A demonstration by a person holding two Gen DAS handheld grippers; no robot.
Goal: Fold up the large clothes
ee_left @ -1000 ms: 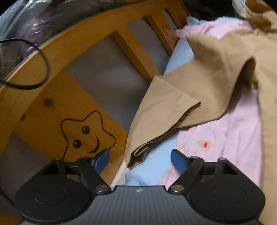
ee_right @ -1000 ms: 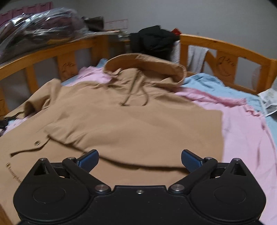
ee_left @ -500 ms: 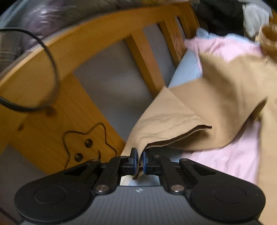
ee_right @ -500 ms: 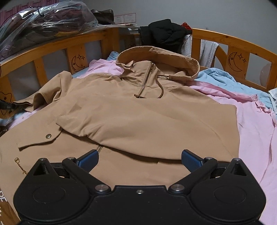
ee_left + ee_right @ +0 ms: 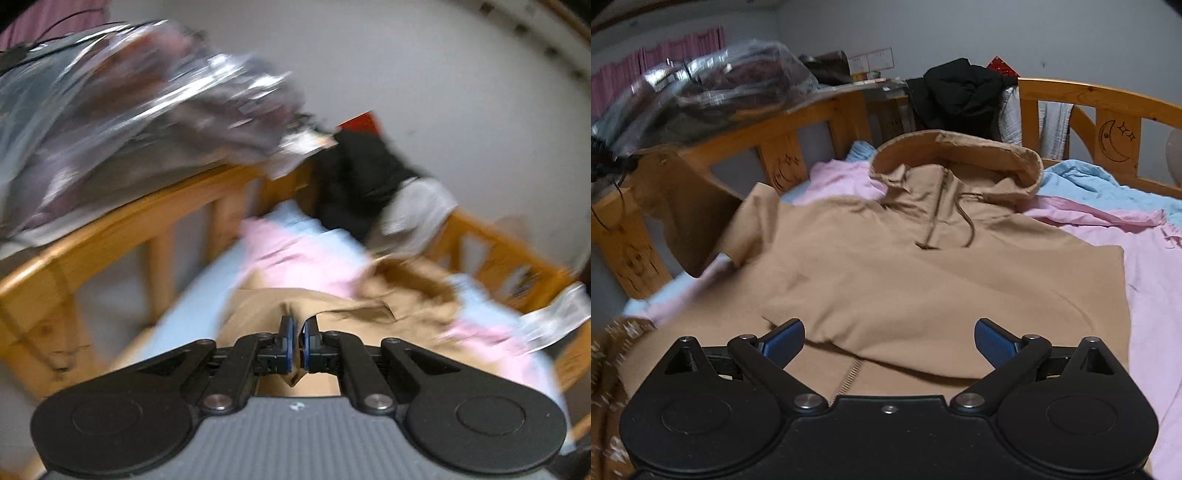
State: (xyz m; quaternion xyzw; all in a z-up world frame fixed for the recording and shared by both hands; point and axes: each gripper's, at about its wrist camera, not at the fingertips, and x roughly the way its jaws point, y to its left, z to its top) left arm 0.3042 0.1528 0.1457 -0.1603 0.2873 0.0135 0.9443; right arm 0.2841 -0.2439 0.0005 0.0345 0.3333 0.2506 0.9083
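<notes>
In your left wrist view, the left gripper (image 5: 298, 338) is clamped on the tan hoodie's sleeve (image 5: 295, 314); carry it inward across the body. In your right wrist view, the right gripper (image 5: 889, 338) gapes wide and empty above the tan hoodie (image 5: 923, 288) spread on the bed (image 5: 1145, 266).

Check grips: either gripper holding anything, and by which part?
Left gripper is shut on the tan hooded jacket, pinching its sleeve cuff edge. Right gripper holds nothing; fingers spread above the jacket.
</notes>
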